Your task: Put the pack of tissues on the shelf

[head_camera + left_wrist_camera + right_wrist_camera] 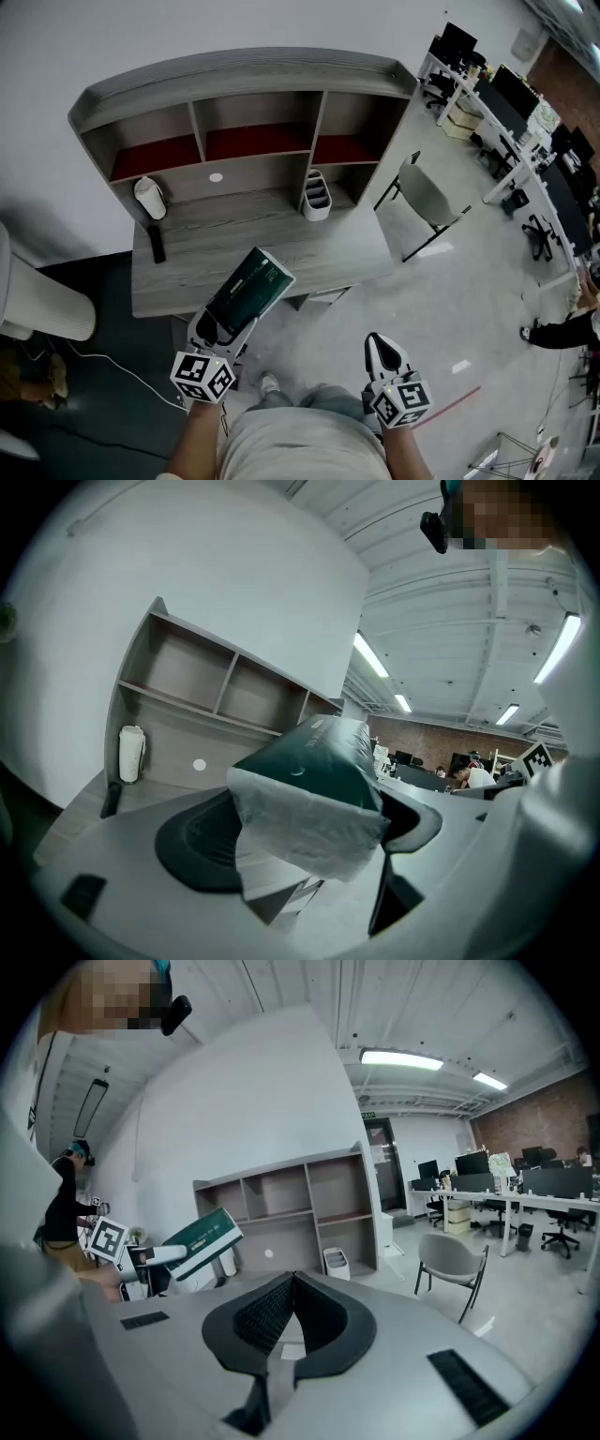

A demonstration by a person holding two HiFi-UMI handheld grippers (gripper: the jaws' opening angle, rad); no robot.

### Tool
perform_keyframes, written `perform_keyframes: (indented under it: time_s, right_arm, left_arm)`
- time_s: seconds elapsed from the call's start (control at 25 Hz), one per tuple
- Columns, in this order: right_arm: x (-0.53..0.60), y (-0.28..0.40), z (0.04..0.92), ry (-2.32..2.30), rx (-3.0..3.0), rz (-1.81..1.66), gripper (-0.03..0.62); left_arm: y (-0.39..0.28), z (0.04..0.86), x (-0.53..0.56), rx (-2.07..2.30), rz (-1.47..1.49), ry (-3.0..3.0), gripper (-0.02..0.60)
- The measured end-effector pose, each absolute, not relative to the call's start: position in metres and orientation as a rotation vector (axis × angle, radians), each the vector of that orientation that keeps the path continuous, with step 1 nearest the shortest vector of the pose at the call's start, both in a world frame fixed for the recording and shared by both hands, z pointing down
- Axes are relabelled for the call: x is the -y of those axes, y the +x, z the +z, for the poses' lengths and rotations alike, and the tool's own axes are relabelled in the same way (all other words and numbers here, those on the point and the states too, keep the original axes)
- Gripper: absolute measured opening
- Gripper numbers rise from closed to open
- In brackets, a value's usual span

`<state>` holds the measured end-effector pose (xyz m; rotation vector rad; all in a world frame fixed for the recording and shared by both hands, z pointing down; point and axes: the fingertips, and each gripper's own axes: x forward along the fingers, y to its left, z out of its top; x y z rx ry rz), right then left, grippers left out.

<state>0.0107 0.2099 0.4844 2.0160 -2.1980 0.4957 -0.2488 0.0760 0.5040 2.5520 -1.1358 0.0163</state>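
The pack of tissues (248, 286), dark green with white ends, is held up in the air above the front edge of the grey desk (281, 253). My left gripper (225, 323) is shut on its near end, jaws wide around it. In the left gripper view the pack (314, 780) fills the space between the pads and points toward the shelf (216, 682). The shelf unit (253, 141) has three compartments with red floors. My right gripper (382, 352) hangs low on the right, shut and empty (291, 1283); its view shows the pack (202, 1238) off to the left.
On the desk stand a white cylinder (150, 197), a black remote-like bar (157, 244) and a white organizer (316, 194). A grey chair (427, 197) stands right of the desk, a white armchair (42, 305) at the left. Office desks and a person (562, 328) are farther right.
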Motion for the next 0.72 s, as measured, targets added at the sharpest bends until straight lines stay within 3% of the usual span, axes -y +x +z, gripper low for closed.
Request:
perform_keyframes:
  time_s: [0.36, 0.72]
  right_arm:
    - [-0.144, 0.013, 0.499, 1.890, 2.287, 0.527, 0.028]
    - [-0.033, 0.078, 0.502, 1.669, 2.441, 0.530, 0.028]
  left_arm:
    - [-0.256, 0.510, -0.030, 1.257, 0.007, 2.484, 0.437]
    - [-0.198, 0.492, 0.044, 1.457, 0.023, 2.427, 0.437]
